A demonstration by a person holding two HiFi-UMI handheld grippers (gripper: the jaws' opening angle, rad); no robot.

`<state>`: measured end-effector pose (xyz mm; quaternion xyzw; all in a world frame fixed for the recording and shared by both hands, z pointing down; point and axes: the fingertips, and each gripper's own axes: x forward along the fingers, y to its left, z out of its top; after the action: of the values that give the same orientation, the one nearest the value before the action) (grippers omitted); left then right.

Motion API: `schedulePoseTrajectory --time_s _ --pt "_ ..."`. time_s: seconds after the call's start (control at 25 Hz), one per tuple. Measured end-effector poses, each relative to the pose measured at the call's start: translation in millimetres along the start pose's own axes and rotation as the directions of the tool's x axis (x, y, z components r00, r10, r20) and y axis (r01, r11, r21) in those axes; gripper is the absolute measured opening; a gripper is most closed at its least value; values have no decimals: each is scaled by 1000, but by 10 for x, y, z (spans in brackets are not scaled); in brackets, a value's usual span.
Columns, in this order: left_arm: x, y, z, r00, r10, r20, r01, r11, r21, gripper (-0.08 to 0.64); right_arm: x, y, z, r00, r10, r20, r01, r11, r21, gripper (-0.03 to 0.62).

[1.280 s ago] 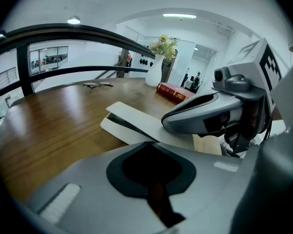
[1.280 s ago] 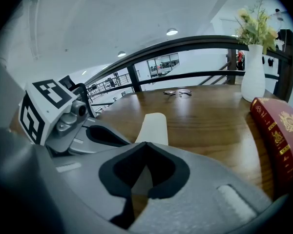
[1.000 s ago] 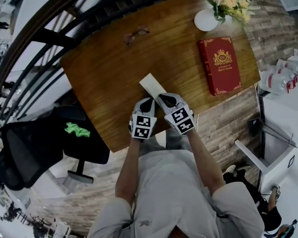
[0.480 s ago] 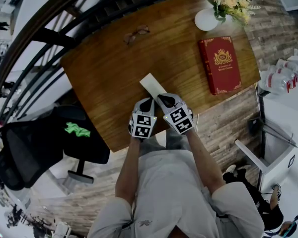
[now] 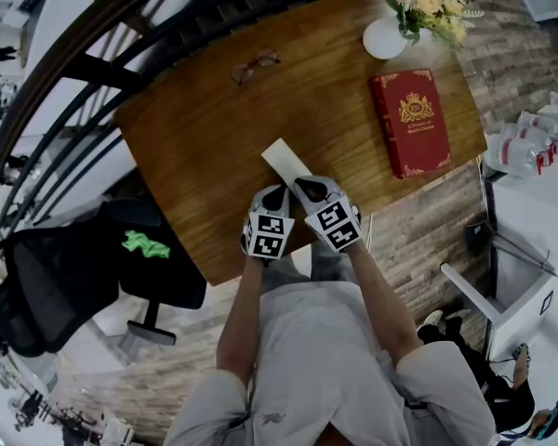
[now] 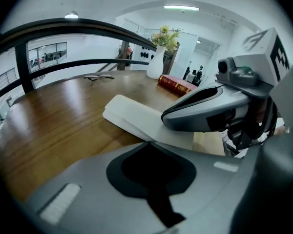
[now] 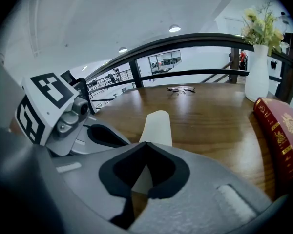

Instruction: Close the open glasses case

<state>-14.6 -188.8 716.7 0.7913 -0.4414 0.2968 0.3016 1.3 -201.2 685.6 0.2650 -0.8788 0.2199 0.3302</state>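
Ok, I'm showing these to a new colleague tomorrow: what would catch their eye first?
Probably the left gripper and right gripper, side by side at the near end of the white glasses case, by the near edge of the wooden table. Then the red book to the right, with the vase of flowers at the far corner beyond it.

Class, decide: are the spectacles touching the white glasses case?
Apart. Head view: bare tabletop lies between the spectacles and the glasses case.
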Motion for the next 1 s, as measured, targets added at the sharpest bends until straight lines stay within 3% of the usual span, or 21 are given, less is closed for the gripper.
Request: schedulePoseTrajectory --time_s 0.24,0.52,0.72,1.0 --pt "-135 76 139 998 14 55 -15 1000 10 20 -139 -35 91 999 -9 52 9 1000 4 3" --pt "-535 221 572 978 42 205 -53 998 46 20 -490 -127 370 988 -55 142 57 998 -11 3" --pt "-937 229 970 936 47 350 -76 995 70 20 -833 -116 732 962 -103 253 114 993 -30 3" --pt "-1551 186 1462 852 35 522 -112 987 117 20 -1320 26 1207 899 -145 413 175 984 -37 2"
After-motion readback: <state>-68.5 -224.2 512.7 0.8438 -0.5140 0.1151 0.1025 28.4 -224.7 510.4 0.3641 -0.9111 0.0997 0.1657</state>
